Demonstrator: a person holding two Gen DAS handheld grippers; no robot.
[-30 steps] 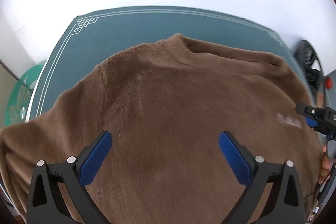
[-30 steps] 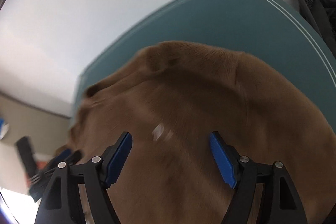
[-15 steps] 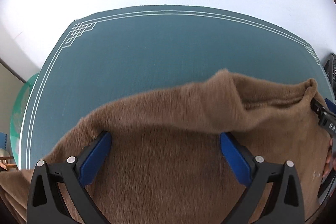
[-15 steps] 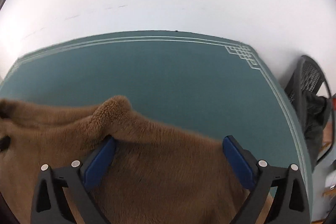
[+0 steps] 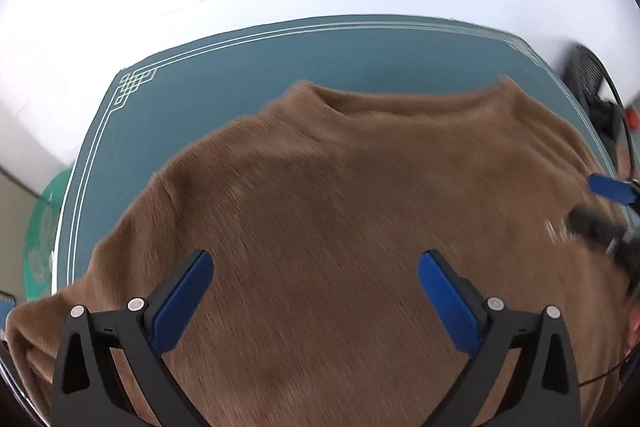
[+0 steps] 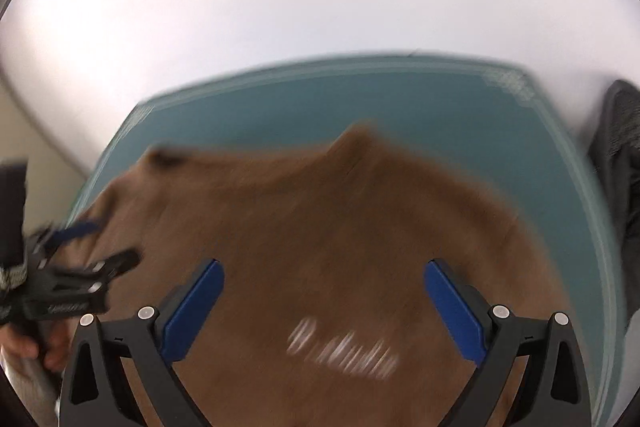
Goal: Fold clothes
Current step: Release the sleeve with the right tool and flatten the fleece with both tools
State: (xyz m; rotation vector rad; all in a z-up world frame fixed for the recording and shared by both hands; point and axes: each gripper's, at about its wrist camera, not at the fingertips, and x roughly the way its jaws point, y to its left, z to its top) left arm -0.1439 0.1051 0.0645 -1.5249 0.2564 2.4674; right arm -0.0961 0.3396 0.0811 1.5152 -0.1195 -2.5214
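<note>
A brown fleece sweater [image 5: 340,227] lies spread on the desk [image 5: 208,99], which is covered in teal with a white line border and a knot motif at the corners. The neckline [image 5: 400,103] points toward the far edge of the desk, a band of bare teal showing beyond it. The sweater's left portion drapes toward the near-left desk edge, bunched there into a fold [image 5: 28,331].

Left gripper [image 5: 314,301]: jaws spread wide, blue pads apart, nothing between them; it hovers over the sweater's body, angled downward. No pad contact with the fabric visible.

Right gripper [image 6: 324,307]: jaws likewise spread wide, released, nothing clamped. It hangs above the chest area, just beyond a white printed logo [image 6: 344,347], which is blurred and unreadable. In the left wrist view this gripper appears at the right edge, motion-blurred.

In the right wrist view, the left gripper shows at the left edge with the hand [image 6: 24,343] that holds it.

Surroundings: white wall behind the desk; a dark mesh chair [image 6: 616,147] off the desk's right side; a green round object [image 5: 40,239] off the left side, unidentified. Right wrist view is heavily blurred.
</note>
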